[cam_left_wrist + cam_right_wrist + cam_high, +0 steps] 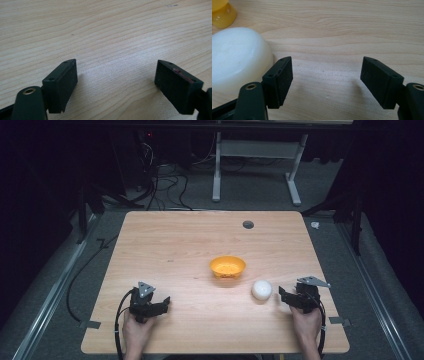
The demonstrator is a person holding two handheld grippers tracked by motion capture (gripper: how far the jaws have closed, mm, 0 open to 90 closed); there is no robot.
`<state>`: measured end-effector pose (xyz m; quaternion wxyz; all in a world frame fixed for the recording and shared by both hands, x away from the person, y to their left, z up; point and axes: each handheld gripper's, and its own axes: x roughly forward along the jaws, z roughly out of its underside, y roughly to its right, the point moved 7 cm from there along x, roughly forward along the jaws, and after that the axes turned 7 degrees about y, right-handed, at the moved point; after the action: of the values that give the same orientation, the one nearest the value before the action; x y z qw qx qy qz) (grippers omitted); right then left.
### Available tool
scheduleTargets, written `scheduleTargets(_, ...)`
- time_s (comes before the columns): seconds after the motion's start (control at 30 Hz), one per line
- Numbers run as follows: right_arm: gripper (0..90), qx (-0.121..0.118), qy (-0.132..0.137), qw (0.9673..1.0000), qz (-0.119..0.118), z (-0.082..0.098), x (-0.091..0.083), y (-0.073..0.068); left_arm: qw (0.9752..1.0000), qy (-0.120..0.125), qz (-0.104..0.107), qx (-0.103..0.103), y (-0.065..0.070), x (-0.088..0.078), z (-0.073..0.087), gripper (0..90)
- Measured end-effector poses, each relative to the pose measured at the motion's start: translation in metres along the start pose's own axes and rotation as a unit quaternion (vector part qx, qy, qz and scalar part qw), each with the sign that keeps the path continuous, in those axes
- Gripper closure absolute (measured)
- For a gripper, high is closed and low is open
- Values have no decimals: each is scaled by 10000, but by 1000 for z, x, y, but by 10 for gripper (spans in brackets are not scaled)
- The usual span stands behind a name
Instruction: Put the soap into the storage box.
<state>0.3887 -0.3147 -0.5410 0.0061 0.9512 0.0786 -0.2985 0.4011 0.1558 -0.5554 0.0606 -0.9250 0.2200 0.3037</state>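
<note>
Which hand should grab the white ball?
Probably the right gripper: its open jaws sit right beside the white ball. The left gripper, also open, is much farther away across the table.

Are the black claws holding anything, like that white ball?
No, nothing is held. The left gripper is open over bare wooden table. The right gripper is open too; the round white ball sits beside its jaws, not between them.
</note>
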Motion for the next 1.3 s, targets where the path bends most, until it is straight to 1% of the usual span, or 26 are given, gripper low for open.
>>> scheduleTargets(0.23, 268, 7, 27, 9999, -166, 4, -12, -4, 10000, 1, -2, -1, 0, 0, 0, 191)
scheduleTargets(0.37, 268, 13, 34, 9996, -278, 6, -19, -9, 10000, 1, -2, -2, 0, 0, 0, 191)
scheduleTargets(0.57, 261, -129, 60, 9991, -390, 10, -26, -19, 10000, 1, -2, -3, 0, 0, 0, 191)
scheduleTargets(0.77, 239, -209, 82, 9988, -429, 13, -32, -28, 10000, 0, -2, -2, 0, 0, 0, 191)
scheduleTargets(0.87, 235, -231, 99, 9984, -498, 13, -34, -33, 10000, 1, -3, -3, 0, 0, 0, 191)
scheduleTargets(1.03, 218, -351, 106, 9976, -595, 11, -33, -42, 10000, 1, -3, -3, 0, 0, 0, 191)
scheduleTargets(1.13, 201, -430, 118, 9972, -607, 8, -30, -46, 10000, 0, -2, -2, 0, 0, 0, 190)
scheduleTargets(1.17, 196, -401, 108, 9972, -629, 8, -30, -48, 10000, 1, -3, -2, 0, 0, 0, 191)
scheduleTargets(1.23, 188, -496, 93, 9964, -688, 7, -27, -52, 10000, 1, -2, -2, 0, 0, 0, 191)
scheduleTargets(1.3, 182, -528, 81, 9960, -718, 5, -25, -55, 10000, 0, -3, -2, 0, 0, 0, 191)
